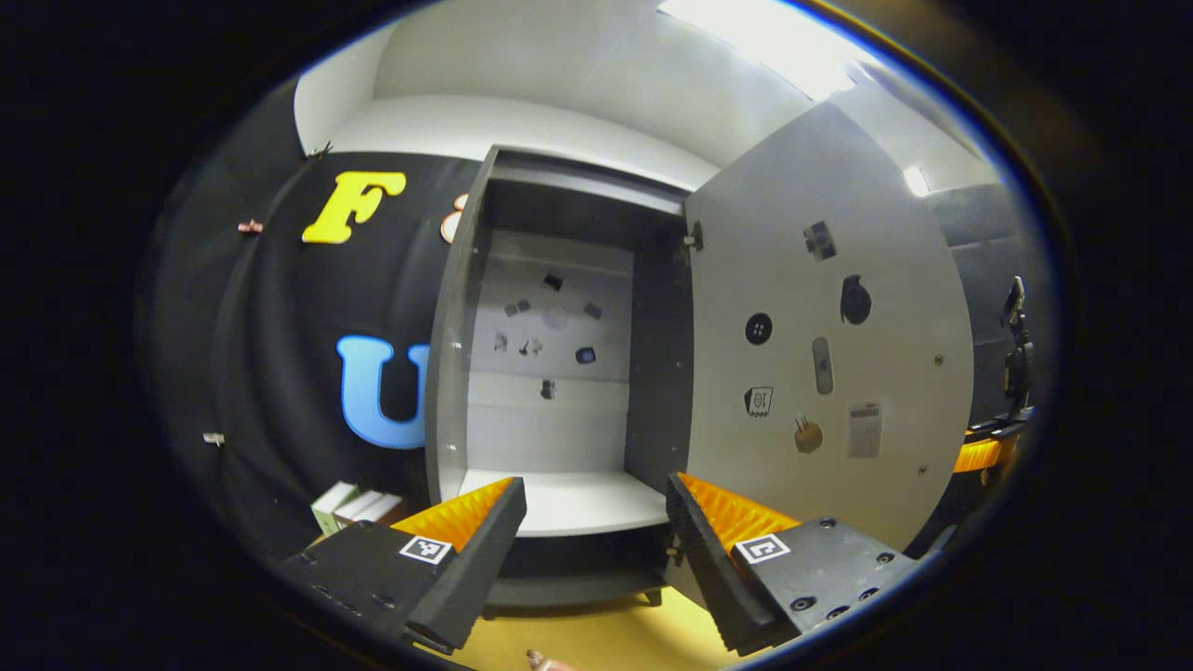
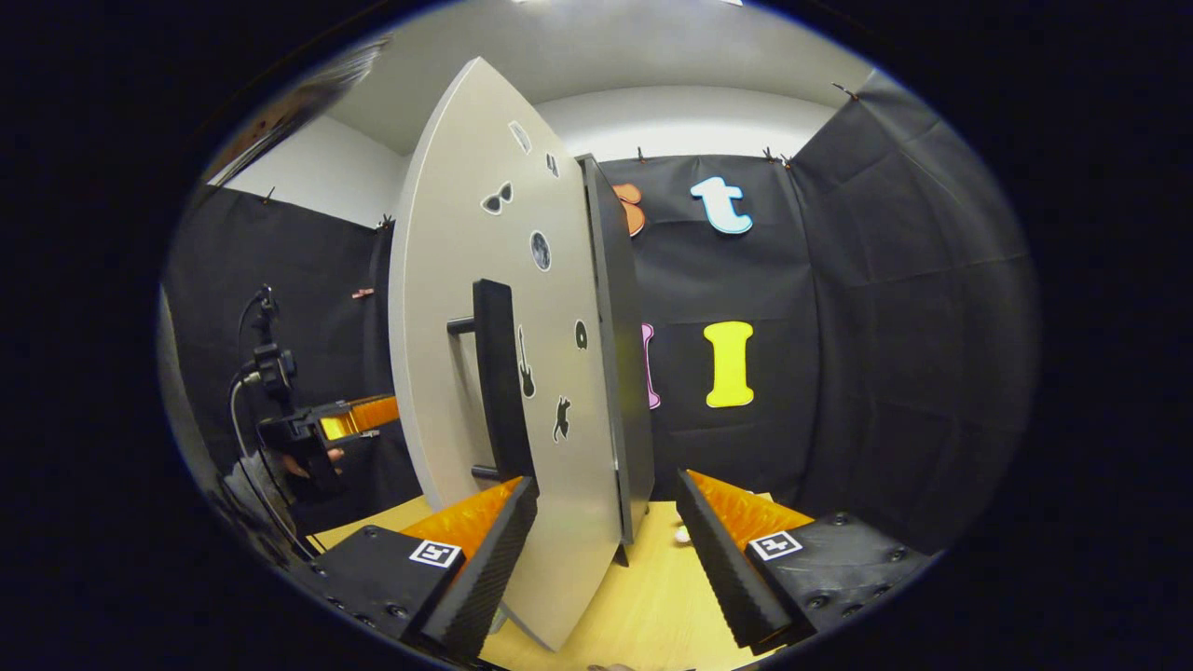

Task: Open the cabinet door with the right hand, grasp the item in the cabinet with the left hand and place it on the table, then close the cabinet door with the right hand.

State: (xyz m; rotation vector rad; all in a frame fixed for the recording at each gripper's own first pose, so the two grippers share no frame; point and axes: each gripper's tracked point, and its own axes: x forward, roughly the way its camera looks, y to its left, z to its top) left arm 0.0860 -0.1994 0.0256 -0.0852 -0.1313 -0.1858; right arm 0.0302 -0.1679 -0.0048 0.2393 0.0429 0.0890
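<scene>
Both tongs (image 1: pixel 596 550) carry ribbed pads, square markers, dark screwed housings.

1. Cabinet door (image 1: pixel 820 354): pale grey, dotted with small dark stickers.
2. Door handle (image 2: pixel 499 373): black.
3. Cabinet (image 1: pixel 559 373) interior: dark grey side walls, light grey back, white shelf (image 1: pixel 569 499).
4. Tabletop (image 2: pixel 652 596): light yellowish wood grain.

Cabinet (image 1: pixel 559 373) mouth unobstructed, open door (image 1: pixel 820 326) flanking its right side
</scene>
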